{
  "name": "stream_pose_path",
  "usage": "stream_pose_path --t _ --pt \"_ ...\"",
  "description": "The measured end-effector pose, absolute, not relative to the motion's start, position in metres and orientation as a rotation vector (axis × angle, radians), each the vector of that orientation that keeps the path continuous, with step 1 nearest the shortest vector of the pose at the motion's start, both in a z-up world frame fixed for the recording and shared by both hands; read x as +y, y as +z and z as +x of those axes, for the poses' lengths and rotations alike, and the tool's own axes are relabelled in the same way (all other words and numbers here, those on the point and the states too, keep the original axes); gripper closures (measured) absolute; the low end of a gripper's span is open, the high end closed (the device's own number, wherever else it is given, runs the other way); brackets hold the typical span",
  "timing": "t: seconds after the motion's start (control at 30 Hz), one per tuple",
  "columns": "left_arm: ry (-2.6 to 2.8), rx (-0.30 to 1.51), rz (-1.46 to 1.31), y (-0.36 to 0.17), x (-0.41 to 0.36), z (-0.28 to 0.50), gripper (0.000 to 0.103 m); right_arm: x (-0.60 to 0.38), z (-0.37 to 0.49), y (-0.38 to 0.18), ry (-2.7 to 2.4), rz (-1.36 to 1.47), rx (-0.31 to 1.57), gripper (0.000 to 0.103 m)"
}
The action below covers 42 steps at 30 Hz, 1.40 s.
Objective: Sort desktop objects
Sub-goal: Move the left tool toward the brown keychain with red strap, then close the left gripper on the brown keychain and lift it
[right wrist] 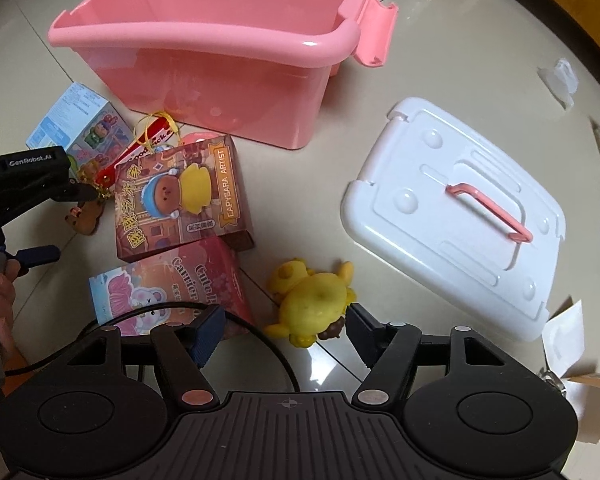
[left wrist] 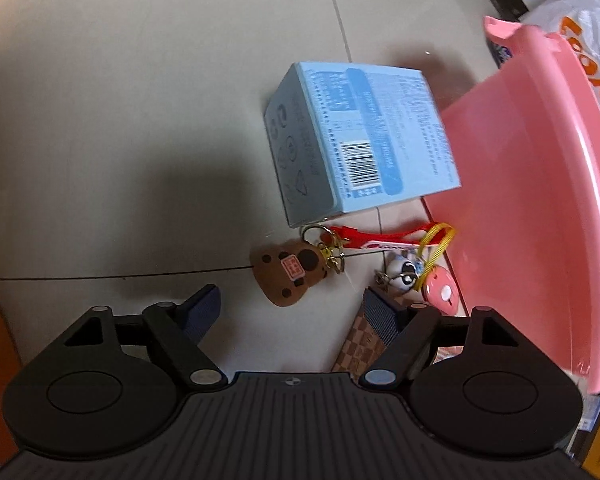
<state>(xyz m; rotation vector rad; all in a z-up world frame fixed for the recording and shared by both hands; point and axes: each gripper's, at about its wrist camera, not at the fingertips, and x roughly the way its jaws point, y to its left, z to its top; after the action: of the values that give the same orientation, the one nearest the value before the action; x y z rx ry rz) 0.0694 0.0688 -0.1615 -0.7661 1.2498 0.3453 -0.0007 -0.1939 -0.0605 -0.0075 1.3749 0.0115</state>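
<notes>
- The left gripper [left wrist: 290, 312] points steeply down over the tiled floor [left wrist: 120, 120]; its jaws stand apart with nothing gripped, and the brown capybara keychain [left wrist: 290, 274] lies just ahead of them at 12 o'clock.
- A light blue box [left wrist: 360, 140] stands beyond the keychain at about 1 o'clock, with a red strap [left wrist: 364, 236] between them.
- The pink bin [right wrist: 220, 52] sits open at 12 o'clock in the right wrist view, and the boxes lie just below it.
- The right gripper [right wrist: 284, 334] hangs with its jaws apart on either side of the yellow plush toy [right wrist: 314, 300]; I cannot tell whether the pads touch it.
- The capybara box [right wrist: 180, 196] lies at 10 o'clock, resting partly on the pink bear box [right wrist: 172, 288].
- The white lid [right wrist: 456, 216] lies at 2 o'clock, pink handle up.
</notes>
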Motion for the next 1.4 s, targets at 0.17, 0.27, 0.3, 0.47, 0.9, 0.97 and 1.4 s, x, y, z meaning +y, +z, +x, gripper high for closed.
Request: stream_pose_path --t 0.17,0.27,0.3,0.47,0.9,0.97,1.4 --pt "0.364 1.247 -0.771 -0.17 0.07 0.072 0.023 -0.19 0.0 -0.066 0.02 -0.015 1.386 0.04" --pt "0.364 1.257 -0.757 -0.174 0.069 0.074 0.026 -0.189 0.0 -0.07 0.023 -0.019 1.395 0.04" --pt "0.361 1.258 -0.751 -0.176 0.069 0.074 0.028 -0.188 0.0 -0.071 0.024 -0.021 1.399 0.04" --pt "0.351 1.25 -0.702 -0.175 0.065 0.079 0.031 -0.185 0.001 -0.076 0.033 -0.025 1.409 0.04" --pt "0.34 1.243 -0.614 -0.172 0.059 0.081 0.046 -0.178 0.003 -0.081 0.046 -0.034 1.422 0.039" --pt "0.314 1.24 -0.636 -0.172 0.059 0.08 0.057 -0.178 0.004 -0.081 0.048 -0.035 1.422 0.039" --pt "0.301 1.264 -0.605 -0.167 0.056 0.072 0.061 -0.181 0.0 -0.076 0.04 -0.051 1.415 0.039"
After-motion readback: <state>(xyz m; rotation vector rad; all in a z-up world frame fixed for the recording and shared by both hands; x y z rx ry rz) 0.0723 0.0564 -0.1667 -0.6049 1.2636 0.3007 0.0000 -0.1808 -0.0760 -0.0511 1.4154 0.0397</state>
